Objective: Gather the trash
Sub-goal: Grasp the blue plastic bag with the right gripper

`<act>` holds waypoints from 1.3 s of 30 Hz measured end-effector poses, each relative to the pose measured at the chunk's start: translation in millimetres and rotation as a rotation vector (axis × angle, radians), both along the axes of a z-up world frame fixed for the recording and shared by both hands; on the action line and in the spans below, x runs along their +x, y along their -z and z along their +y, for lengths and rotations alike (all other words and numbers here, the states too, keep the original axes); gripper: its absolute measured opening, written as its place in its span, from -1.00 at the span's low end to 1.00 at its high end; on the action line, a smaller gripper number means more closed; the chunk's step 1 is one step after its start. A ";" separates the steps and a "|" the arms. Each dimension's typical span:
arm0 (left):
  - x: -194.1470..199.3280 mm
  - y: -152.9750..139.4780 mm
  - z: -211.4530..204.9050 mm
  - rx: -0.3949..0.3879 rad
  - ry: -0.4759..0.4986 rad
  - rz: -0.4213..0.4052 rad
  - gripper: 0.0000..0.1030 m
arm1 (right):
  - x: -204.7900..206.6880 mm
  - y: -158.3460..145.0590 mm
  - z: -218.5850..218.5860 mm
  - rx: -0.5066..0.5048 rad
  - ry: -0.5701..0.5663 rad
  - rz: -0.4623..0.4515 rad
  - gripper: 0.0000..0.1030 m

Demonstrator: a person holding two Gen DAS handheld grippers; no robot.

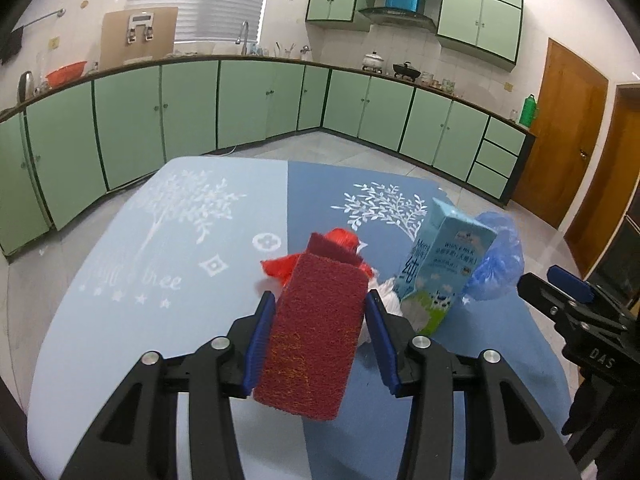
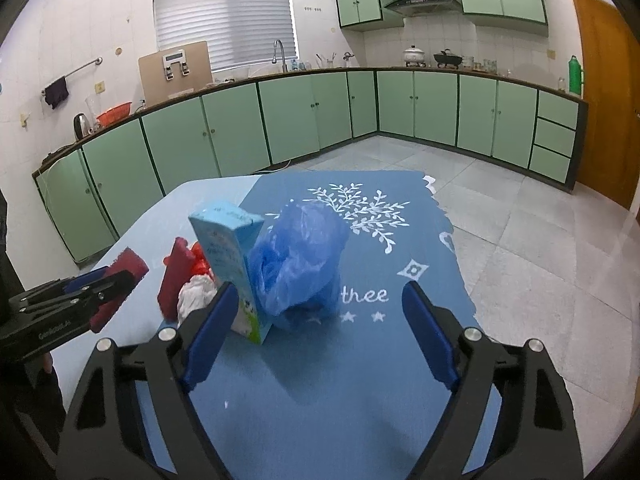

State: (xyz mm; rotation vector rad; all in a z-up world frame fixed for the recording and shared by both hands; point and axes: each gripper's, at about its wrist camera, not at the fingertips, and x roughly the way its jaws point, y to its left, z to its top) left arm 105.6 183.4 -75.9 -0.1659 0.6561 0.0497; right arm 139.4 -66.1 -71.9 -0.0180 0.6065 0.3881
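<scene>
My left gripper is shut on a dark red scouring pad, held above the blue tablecloth. Beyond it lie a second red pad, a red plastic scrap and a white crumpled wad. An upright light-blue milk carton and a blue plastic bag stand to the right. In the right wrist view my right gripper is open, with the blue bag just past its fingertips and the carton by its left finger. The left gripper with its pad shows at the left.
The table's far edge and right edge drop to a tiled floor. Green cabinets line the walls, and a wooden door stands at the right.
</scene>
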 end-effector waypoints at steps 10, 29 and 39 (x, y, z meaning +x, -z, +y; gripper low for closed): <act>16.5 -5.3 -4.5 0.003 0.017 0.001 -0.12 | 28.7 1.7 10.1 0.018 -0.049 0.049 -0.06; 11.5 -32.1 -29.8 -0.002 0.071 -0.056 -0.11 | 13.0 -38.2 -24.0 0.068 -0.075 0.004 -0.94; 0.6 -51.6 -64.5 -0.010 0.148 -0.097 -0.11 | -8.5 -61.2 -51.5 0.095 -0.045 -0.056 -0.94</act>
